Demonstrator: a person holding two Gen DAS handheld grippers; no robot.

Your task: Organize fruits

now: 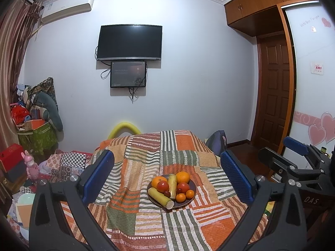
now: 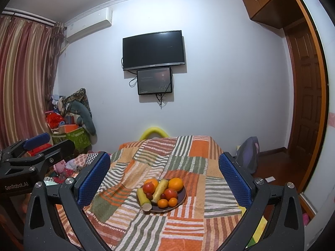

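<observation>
one dark round plate (image 1: 192, 188) sits on a patchwork striped cloth (image 1: 146, 219) covering a table, roughly centred between the fingers in both wrist views.

count on the plate, left wrist view:
- 2 large oranges: one at the far right (image 1: 182, 177), one at the far left (image 1: 157, 182)
- 2 red tomato-like fruits: left one (image 1: 162, 186) touching the left orange, right one (image 1: 183, 187) just below the right orange
- 2 small mandarins at the near right edge, (image 1: 180, 197) and (image 1: 190, 194), side by side and touching
- 2 pale yellow-green cut stalks, likely sugarcane: one (image 1: 172, 185) running near-to-far down the middle, one (image 1: 160, 197) lying slanted along the near left rim with its cut white end over the plate edge
- 1 small dark red fruit (image 1: 166, 193) wedged between the stalks; kind cannot be told

fruits are piled close, most touching a neighbour. skins look glossy and whole.

left gripper (image 1: 167, 179): jaws spread wide, blue pads well apart, nothing between them, held above and short of the plate.
right gripper (image 2: 164, 179): likewise spread wide and holding nothing, plate (image 2: 181, 196) in the gap of its view.

background: 1 wall television (image 1: 129, 41) with 1 smaller screen (image 1: 128, 74) just below it, 1 air conditioner (image 1: 67, 6) upper left, 1 brown door (image 1: 272, 87) at right.
</observation>
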